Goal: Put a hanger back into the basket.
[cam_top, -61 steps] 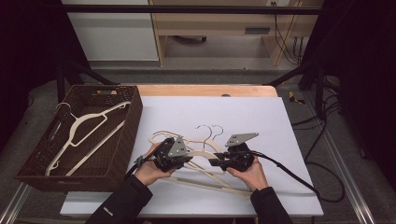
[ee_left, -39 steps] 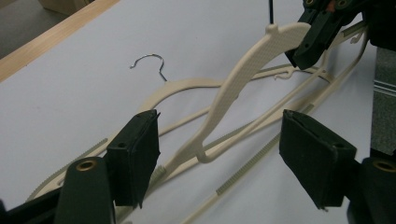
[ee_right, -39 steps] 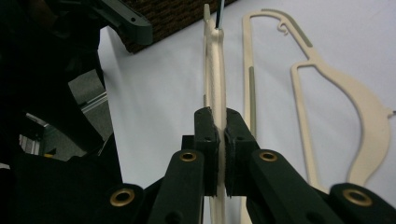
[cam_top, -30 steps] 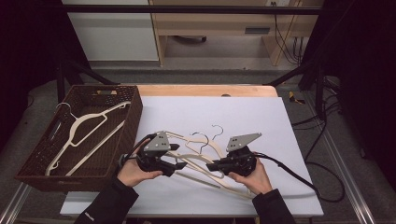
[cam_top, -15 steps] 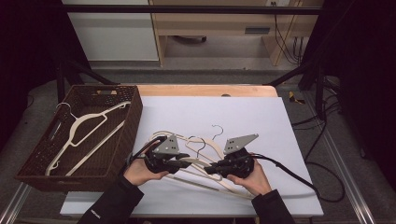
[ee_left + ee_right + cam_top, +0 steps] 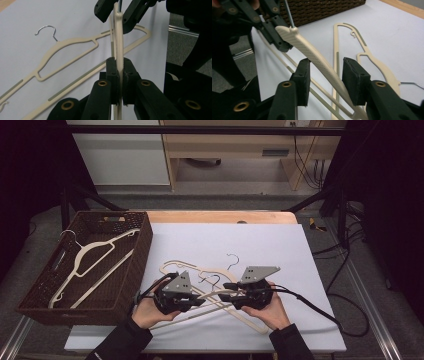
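Observation:
A cream plastic hanger with a wire hook hangs just above the white table cover between my two grippers. My left gripper has just been closing and is shut on the hanger's arm near the hook. My right gripper has just been opening. The hanger's curved shoulder passes between its pads, which stand apart from it. In the high view the left gripper and the right gripper point at each other, close together.
Other cream hangers lie tangled on the white cover under and behind the grippers. A brown wicker basket at the left holds another cream hanger. A cable trails off to the right of the right gripper.
The left hand has shifted a little right and nearer the front edge, onto the lifted hanger. The right hand has stayed put. The hangers on the cover have shifted slightly.

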Demonstrator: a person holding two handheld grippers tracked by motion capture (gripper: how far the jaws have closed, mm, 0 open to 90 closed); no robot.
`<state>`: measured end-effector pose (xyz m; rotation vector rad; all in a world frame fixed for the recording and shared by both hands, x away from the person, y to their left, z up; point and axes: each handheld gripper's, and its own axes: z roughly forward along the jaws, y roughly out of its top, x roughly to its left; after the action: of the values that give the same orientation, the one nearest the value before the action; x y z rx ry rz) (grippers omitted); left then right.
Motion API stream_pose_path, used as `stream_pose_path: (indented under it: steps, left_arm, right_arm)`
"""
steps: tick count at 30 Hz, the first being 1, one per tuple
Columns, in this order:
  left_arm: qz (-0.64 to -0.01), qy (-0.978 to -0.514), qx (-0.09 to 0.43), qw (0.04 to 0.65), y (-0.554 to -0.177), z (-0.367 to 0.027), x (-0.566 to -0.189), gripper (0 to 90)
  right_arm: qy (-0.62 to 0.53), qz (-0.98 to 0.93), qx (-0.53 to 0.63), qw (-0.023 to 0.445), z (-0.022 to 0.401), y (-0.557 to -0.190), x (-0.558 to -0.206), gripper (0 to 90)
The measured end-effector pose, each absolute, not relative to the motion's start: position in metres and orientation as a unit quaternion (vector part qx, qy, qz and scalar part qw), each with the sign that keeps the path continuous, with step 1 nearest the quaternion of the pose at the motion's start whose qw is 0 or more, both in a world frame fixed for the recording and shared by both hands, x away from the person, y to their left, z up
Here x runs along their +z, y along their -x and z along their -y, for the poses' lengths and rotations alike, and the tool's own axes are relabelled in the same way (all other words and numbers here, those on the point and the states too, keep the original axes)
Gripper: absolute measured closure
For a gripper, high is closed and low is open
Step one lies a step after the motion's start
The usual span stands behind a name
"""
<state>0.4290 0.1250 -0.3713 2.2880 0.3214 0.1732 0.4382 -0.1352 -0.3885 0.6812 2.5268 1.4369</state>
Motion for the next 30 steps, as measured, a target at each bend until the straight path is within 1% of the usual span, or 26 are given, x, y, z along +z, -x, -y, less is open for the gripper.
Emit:
stream_pose_path:
  steps: [2,3,6,11,13,17,23,30]
  left_arm:
    - [-0.138,-0.903,0.073,0.400,-0.428,-0.125,-0.371,86.1]
    - [-0.140,-0.902,0.075,0.401,-0.428,-0.125,-0.371,86.1]
    - [-0.153,-0.897,0.078,0.407,-0.429,-0.129,-0.369,86.2]
    - [-0.179,-0.886,0.091,0.419,-0.428,-0.135,-0.359,86.2]
    - [-0.188,-0.880,0.098,0.425,-0.427,-0.138,-0.354,86.2]
    - [-0.205,-0.867,0.110,0.440,-0.426,-0.145,-0.339,86.1]
    - [-0.213,-0.855,0.134,0.454,-0.426,-0.161,-0.312,86.1]
    - [-0.220,-0.840,0.147,0.474,-0.430,-0.185,-0.282,86.1]
  right_arm:
    - [-0.230,-0.843,0.479,0.084,0.136,-0.438,-0.388,52.3]
    - [-0.235,-0.840,0.482,0.089,0.137,-0.438,-0.387,46.9]
    - [-0.239,-0.833,0.487,0.106,0.143,-0.436,-0.384,42.4]
    - [-0.264,-0.809,0.504,0.148,0.162,-0.432,-0.376,27.1]
    - [-0.285,-0.797,0.504,0.172,0.172,-0.430,-0.374,21.9]
    - [-0.313,-0.782,0.503,0.192,0.188,-0.426,-0.374,13.5]
    - [-0.347,-0.769,0.497,0.204,0.207,-0.421,-0.382,8.4]
    - [-0.369,-0.760,0.492,0.210,0.221,-0.417,-0.390,7.5]
